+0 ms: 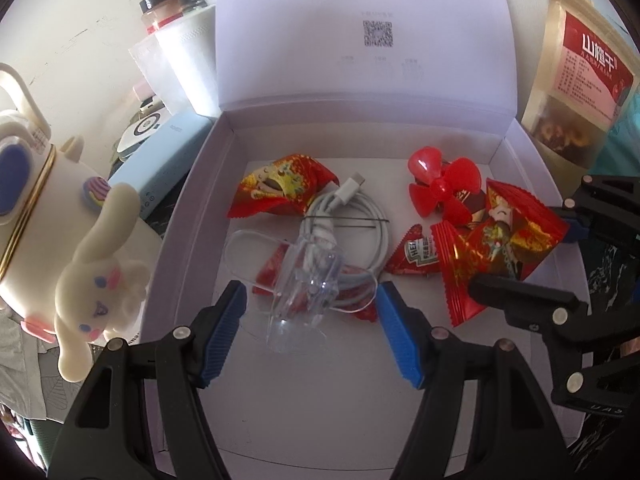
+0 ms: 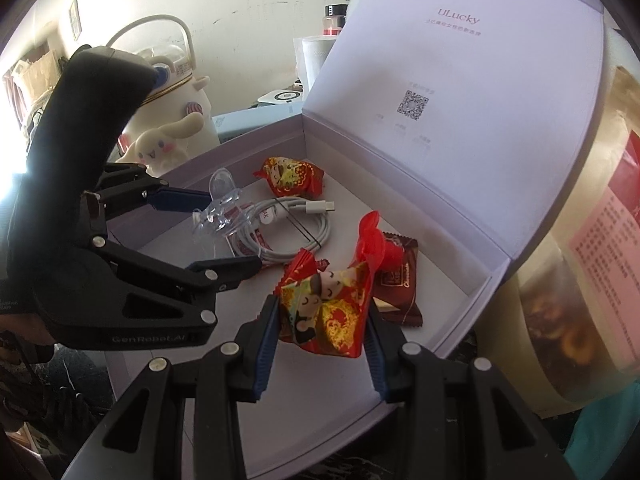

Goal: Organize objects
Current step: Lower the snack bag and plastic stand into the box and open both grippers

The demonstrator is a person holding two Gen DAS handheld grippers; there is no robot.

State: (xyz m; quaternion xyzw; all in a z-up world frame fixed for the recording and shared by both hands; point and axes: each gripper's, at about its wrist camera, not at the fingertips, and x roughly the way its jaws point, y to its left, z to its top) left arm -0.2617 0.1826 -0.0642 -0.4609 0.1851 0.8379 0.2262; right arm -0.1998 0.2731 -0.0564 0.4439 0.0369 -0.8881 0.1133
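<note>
We could not read the small print under the QR code [image 1: 378, 34]; the dried-fruit pouch [image 2: 592, 280] ran off frame.

The box [image 2: 420, 184] was found pale lilac-white inside, its lid printed with a black QR code [image 1: 378, 33]. Both candy wrappers [image 2: 324, 312] [image 1: 280, 188] were recorded as red, patterned in gold with cartoon figures. The propeller [image 1: 444, 188] was noted as solid red, the cable [image 1: 360, 216] as white, and the chocolate packet [image 2: 400, 280] as dark brown. The left gripper [image 1: 312, 308] and the right gripper [image 2: 322, 344] were observed as black with ribbed blue pads [image 1: 398, 336]. The plush figure [image 1: 96, 280] was logged as cream with pink cheeks.
</note>
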